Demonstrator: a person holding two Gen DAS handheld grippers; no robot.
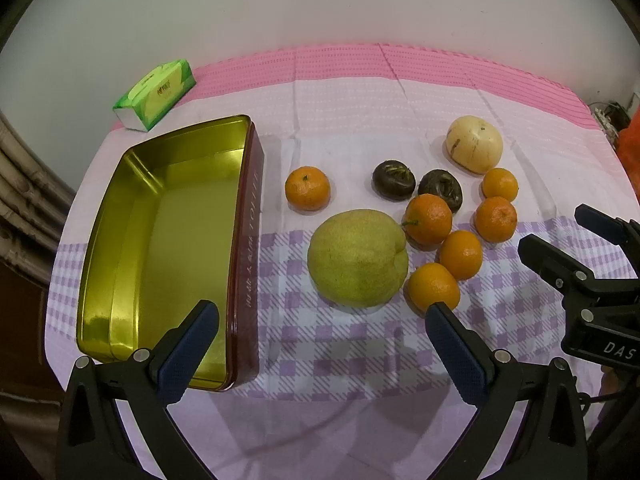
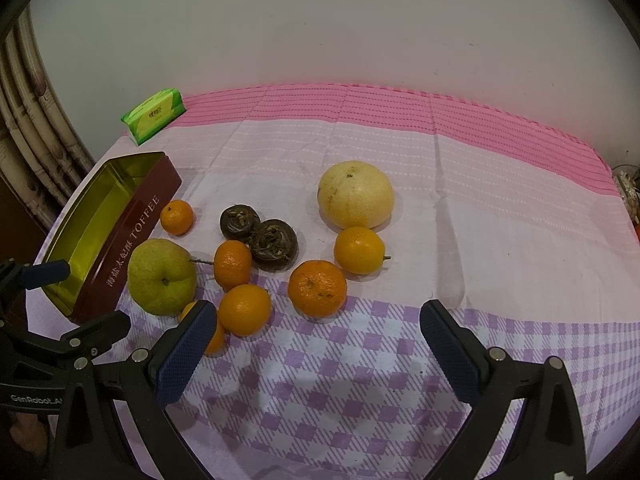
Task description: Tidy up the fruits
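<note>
left wrist: looks forward-down between its fingers, tin (image 1: 168, 240) near-left | right wrist: same tilt, further right | shared: fruit cluster, tin

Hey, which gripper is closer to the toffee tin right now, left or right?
Left. The left gripper hangs open with one finger over the toffee tin's near corner. The right gripper hangs open off to the tin's right, with the pear and oranges between.
</note>
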